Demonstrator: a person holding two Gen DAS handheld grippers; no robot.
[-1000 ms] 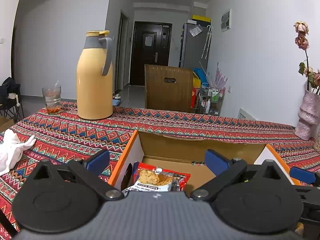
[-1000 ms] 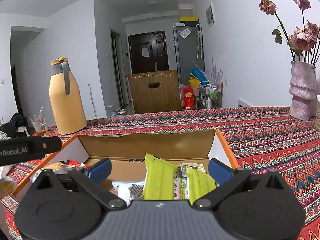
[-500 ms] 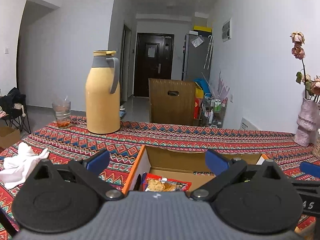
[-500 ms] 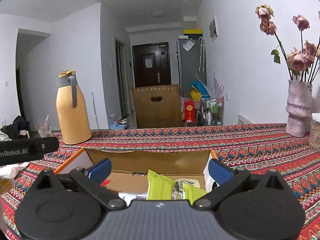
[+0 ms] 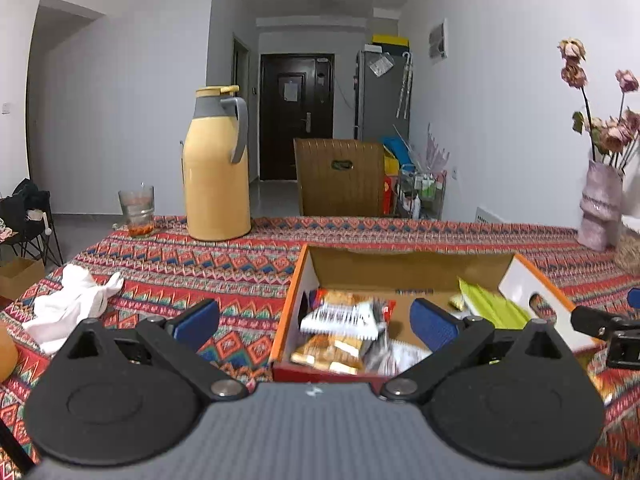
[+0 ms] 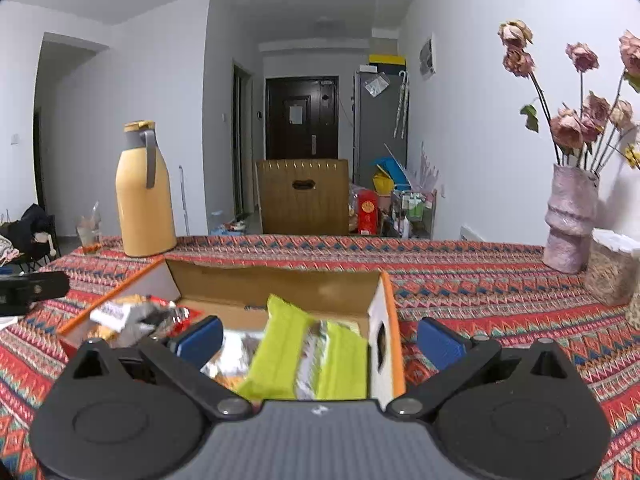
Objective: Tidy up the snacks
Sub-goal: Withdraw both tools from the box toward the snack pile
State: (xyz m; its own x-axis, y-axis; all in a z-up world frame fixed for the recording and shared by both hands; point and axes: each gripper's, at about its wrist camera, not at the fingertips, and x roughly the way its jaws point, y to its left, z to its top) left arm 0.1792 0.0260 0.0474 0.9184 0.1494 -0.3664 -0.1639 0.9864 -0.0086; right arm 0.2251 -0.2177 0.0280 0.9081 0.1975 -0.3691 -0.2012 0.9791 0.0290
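Both grippers have pulled back and up from the cardboard box [image 5: 404, 258] over the last second, so that its whole open top shows where only its far wall and a few wrappers showed before. The left gripper [image 5: 314, 316] hangs with its blue pads spread wide and nothing between them; the right gripper [image 6: 320, 338] is likewise spread and empty. The snacks lie inside the box on the patterned tablecloth [image 5: 200, 256]: a white-and-black packet [image 5: 340, 316] on top of an orange-brown one at the left end, lime-green packets [image 6: 288, 356] at the right end. The withdrawal suggests that a placement is over and that the packets in view are already stowed; whether more snacks wait elsewhere cannot be told.

From the left wrist, the box appears end to end, with a crumpled white cloth [image 5: 70, 304] to its left, a glass [image 5: 137, 208] and a yellow thermos jug [image 5: 216, 168] behind. Blur softens the packets in this view. From the right wrist, the green packets stand close and sharp, leaning against the box's right wall, and a silver wrapper [image 6: 232, 356] shows beside them. Only this view takes in the vase of dried roses [image 6: 572, 220] in full and a container [image 6: 612, 268] next to it.
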